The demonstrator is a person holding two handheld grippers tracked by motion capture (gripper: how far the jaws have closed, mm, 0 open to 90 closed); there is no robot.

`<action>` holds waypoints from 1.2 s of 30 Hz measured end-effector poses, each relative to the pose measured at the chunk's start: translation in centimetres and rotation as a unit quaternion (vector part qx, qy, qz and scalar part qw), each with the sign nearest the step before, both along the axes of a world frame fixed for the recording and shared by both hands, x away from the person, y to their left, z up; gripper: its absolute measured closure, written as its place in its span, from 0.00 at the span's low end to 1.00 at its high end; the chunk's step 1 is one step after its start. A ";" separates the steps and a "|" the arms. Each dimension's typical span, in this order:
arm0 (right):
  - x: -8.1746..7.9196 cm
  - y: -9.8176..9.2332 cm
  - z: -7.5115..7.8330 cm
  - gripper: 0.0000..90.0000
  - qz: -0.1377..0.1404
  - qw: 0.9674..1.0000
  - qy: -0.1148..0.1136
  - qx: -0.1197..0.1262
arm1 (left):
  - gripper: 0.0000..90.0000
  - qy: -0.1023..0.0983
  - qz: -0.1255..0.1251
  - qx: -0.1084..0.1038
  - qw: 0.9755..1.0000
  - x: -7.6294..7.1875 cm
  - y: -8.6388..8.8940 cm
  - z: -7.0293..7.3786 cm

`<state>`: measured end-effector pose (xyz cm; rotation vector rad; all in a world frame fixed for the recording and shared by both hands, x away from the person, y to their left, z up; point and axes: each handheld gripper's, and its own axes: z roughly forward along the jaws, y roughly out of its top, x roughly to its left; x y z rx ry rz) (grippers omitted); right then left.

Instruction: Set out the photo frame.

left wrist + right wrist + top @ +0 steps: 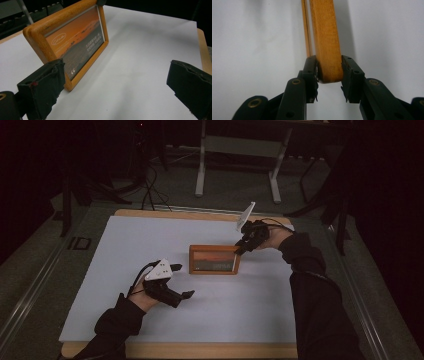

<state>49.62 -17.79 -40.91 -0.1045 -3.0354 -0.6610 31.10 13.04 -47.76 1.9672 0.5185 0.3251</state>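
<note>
A wooden picture frame with an orange sunset photo stands upright near the middle of the white sheet. My right gripper reaches in from the right and grips the frame's upper right corner. In the right gripper view both jaws press the sides of the frame's wooden edge, so my right gripper is shut on it. My left gripper rests low on the sheet, left of and nearer than the frame, open with nothing between its jaws. In the left gripper view the frame stands ahead and left of my left gripper.
The white sheet covers a wooden tabletop whose edge shows at the front and back. Beyond the table stand a pale metal stand's legs, with cables on the dark floor. Bare sheet lies right of the frame.
</note>
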 end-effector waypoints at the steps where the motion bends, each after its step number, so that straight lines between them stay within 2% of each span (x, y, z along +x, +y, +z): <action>1: 0.2 0.0 -0.1 0.74 0.001 1.000 0.001 0.002 | 0.03 0.002 0.000 -0.002 1.000 0.0 0.0 0.0; 7: 1.0 0.0 -0.3 0.73 -0.024 1.000 0.009 0.003 | 0.03 0.001 0.001 -0.004 1.000 0.0 0.0 -0.2; 11: 1.2 0.1 -0.5 0.72 -0.031 0.999 0.006 0.007 | 0.03 0.002 0.002 -0.005 1.000 0.1 0.1 -0.2; 17: 1.6 0.2 -0.9 0.69 -0.052 0.999 -0.006 0.007 | 0.03 0.003 0.004 -0.007 1.000 0.1 0.2 -0.3; 21: 1.6 0.3 -1.1 0.67 -0.054 0.998 -0.014 0.007 | 0.03 0.005 0.002 -0.005 1.000 0.1 0.1 -0.4; 25: 1.5 0.4 -1.3 0.60 -0.062 0.998 -0.019 0.001 | 0.03 0.007 0.001 -0.004 1.000 0.1 0.0 -0.5; 27: 1.5 0.6 -1.4 0.55 -0.072 0.997 -0.026 -0.010 | 0.03 0.006 0.001 -0.004 1.000 0.1 0.0 -0.5; 29: 1.5 0.7 -1.4 0.51 -0.082 0.996 -0.019 -0.010 | 0.03 0.007 0.000 -0.005 1.000 0.1 0.0 -0.5; 30: 1.5 0.7 -1.3 0.48 -0.086 0.996 -0.026 -0.011 | 0.03 0.007 0.001 -0.006 1.000 0.1 0.0 -0.5; 36: 1.0 0.7 -0.3 0.39 -0.092 0.995 -0.039 0.016 | 0.03 0.007 0.003 -0.006 1.000 0.1 0.2 -0.5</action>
